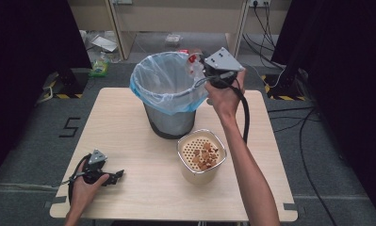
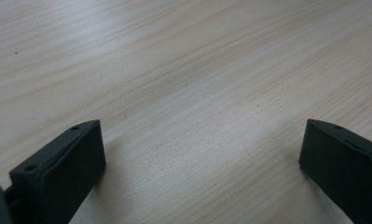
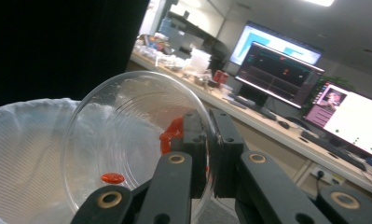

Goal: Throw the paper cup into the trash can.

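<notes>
At upper centre the right gripper (image 1: 198,66) pinches a clear cup (image 3: 127,140) on its rim – over the lined bin (image 1: 169,94) – while the left gripper (image 1: 111,177), jaws spread, rests on bare table (image 1: 143,179).

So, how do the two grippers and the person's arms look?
Both grippers, left gripper and right gripper, are black with two blocky jaws, a grey three-cornered plate on top and a thick black cable trailing off. Brass-coloured rings mark the right one's linkage. The forearms are bare: no sleeves.

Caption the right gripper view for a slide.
Right hand-held gripper pinches the rim of a clear plastic cup smeared with red sauce, tilted over the lined bin.
</notes>
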`<state>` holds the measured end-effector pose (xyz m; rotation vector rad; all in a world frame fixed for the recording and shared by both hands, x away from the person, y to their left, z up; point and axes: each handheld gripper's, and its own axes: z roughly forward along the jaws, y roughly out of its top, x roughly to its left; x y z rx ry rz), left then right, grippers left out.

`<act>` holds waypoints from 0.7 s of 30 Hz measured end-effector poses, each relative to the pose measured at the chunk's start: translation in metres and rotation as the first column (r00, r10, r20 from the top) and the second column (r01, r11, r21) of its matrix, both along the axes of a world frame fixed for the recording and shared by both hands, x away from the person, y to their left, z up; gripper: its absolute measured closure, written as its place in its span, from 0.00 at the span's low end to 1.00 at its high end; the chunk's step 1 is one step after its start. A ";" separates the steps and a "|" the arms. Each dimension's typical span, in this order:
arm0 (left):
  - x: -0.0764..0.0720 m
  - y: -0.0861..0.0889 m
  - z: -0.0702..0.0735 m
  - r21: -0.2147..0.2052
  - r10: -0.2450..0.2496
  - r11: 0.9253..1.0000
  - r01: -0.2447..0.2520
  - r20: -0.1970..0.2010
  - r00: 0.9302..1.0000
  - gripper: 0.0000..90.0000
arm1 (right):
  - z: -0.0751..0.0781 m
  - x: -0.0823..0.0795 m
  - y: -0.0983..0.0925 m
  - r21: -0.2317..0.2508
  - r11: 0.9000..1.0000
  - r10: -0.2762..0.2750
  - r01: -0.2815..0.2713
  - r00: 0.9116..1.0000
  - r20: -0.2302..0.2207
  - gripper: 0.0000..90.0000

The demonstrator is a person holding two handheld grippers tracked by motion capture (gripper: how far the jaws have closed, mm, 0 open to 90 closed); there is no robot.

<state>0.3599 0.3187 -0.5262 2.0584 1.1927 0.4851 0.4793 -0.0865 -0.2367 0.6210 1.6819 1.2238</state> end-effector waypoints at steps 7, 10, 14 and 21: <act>0.000 0.000 0.000 0.000 0.000 1.000 0.000 0.000 1.000 0.00 | -0.003 0.012 0.029 -0.040 0.998 0.040 -0.041 0.999 -0.035 0.96; 0.000 0.000 0.000 0.000 0.000 1.000 0.000 0.000 1.000 0.00 | -0.007 0.016 0.040 -0.061 0.997 0.052 -0.056 0.997 -0.053 0.95; 0.000 0.000 0.000 0.000 0.000 1.000 0.000 0.000 1.000 0.00 | -0.013 0.024 0.052 -0.075 0.995 0.053 -0.060 0.994 -0.093 0.93; 0.000 0.000 0.000 0.000 0.000 1.000 0.000 0.000 1.000 0.00 | -0.022 0.035 0.063 -0.057 0.998 0.025 -0.034 0.988 -0.150 0.79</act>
